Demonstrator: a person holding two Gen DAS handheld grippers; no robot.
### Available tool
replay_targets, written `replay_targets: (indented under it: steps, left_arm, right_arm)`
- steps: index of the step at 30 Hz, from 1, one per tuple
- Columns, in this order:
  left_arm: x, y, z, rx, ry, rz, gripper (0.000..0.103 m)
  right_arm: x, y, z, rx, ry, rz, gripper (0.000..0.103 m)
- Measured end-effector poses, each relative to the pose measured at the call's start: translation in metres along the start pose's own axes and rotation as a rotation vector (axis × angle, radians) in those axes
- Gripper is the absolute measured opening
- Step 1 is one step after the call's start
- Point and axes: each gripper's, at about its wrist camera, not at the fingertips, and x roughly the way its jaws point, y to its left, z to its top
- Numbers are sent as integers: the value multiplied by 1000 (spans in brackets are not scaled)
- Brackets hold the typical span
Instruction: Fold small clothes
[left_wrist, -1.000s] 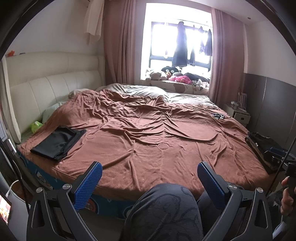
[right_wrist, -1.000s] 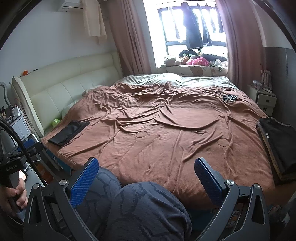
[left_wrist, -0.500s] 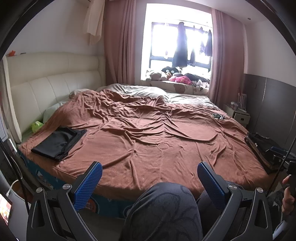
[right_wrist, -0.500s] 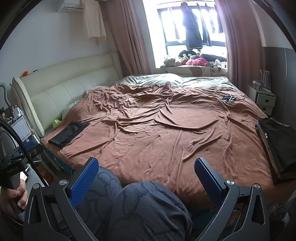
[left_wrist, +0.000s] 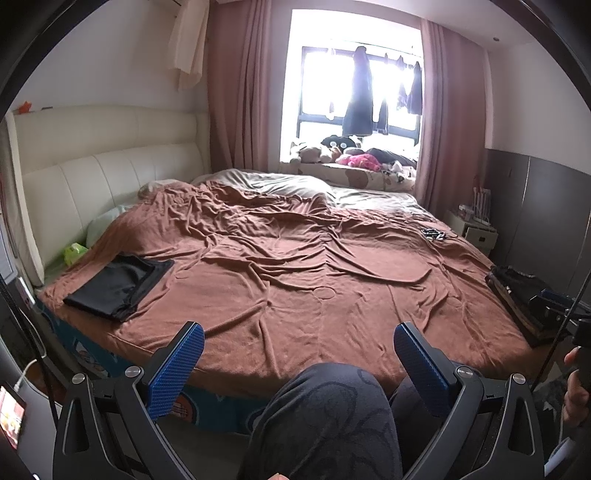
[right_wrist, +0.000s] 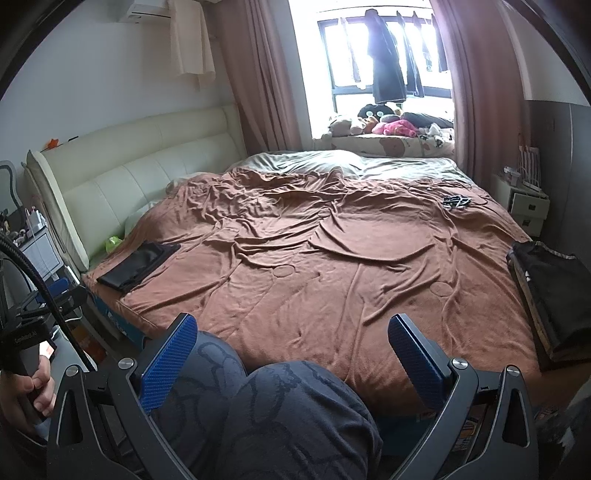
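A folded black garment (left_wrist: 118, 284) lies at the left near corner of the bed; it also shows in the right wrist view (right_wrist: 138, 266). A pile of dark clothes (left_wrist: 517, 295) sits at the bed's right edge, and shows in the right wrist view (right_wrist: 554, 295) too. My left gripper (left_wrist: 299, 354) is open and empty, held short of the bed above the person's knee. My right gripper (right_wrist: 291, 343) is open and empty, also short of the bed above the knees.
The bed is covered by a wrinkled brown blanket (left_wrist: 314, 266) with a cream headboard (left_wrist: 92, 177) at left. A small dark object (right_wrist: 456, 201) lies far right on the blanket. A white nightstand (right_wrist: 524, 206) stands at right. The person's knees (right_wrist: 280, 417) fill the foreground.
Both views have shifted only slightly; the grippers stay open and nothing on the bed has moved.
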Motion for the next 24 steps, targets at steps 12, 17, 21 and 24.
replay_targets:
  steps: [12,17,21,24]
  left_arm:
    - [-4,-1,1,6,-11,-1,103]
    - [-4,0,1,10,-16,0,103]
    - [-5,2,1,8,-23,-1,103]
    - [-2,3,3,9,-24,7,103]
  right_arm:
    - [-2,4,1,-21,-7,4,103]
    - [1,3,2,-18,-3,-1,103]
    - [2,3,4,-17,-1,-5,103]
    - [4,3,6,-17,-1,-11,103]
